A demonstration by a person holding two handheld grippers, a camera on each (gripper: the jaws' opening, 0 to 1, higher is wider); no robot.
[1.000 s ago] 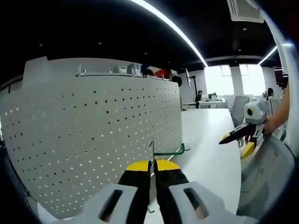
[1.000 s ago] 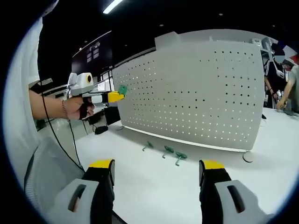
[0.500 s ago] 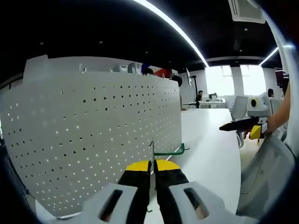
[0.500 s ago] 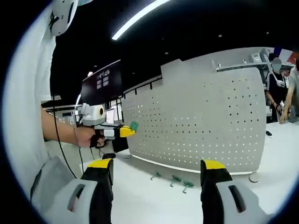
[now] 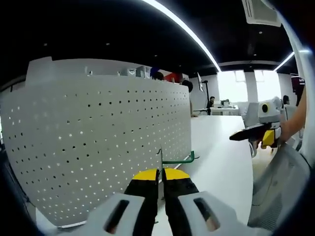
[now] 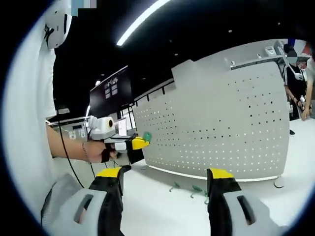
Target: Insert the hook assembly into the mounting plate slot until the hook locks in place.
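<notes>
A white perforated mounting plate [image 5: 98, 142] stands upright on the white table [image 5: 221, 162]. My left gripper [image 5: 161, 174] is shut on a green wire hook [image 5: 179, 159] whose arm points right, close in front of the plate's lower right part. In the right gripper view the plate [image 6: 221, 123] fills the middle, and the left gripper [image 6: 139, 143] comes in from the left, held by a hand, with the green hook [image 6: 146, 136] at its tip near the plate's left edge. My right gripper [image 6: 165, 177] stands open, holding nothing, and appears at the right as the right gripper [image 5: 253, 132].
Three spare green hooks [image 6: 189, 188] lie on the table in front of the plate's foot. People stand behind the plate at the right [image 6: 298, 81]. A grey chair back [image 5: 280, 182] is at the lower right. Office desks and windows [image 5: 246, 88] lie far back.
The right gripper's camera has tilted slightly further; the left gripper with its hook sits a bit closer to the plate's edge. The left gripper view is almost unchanged.
</notes>
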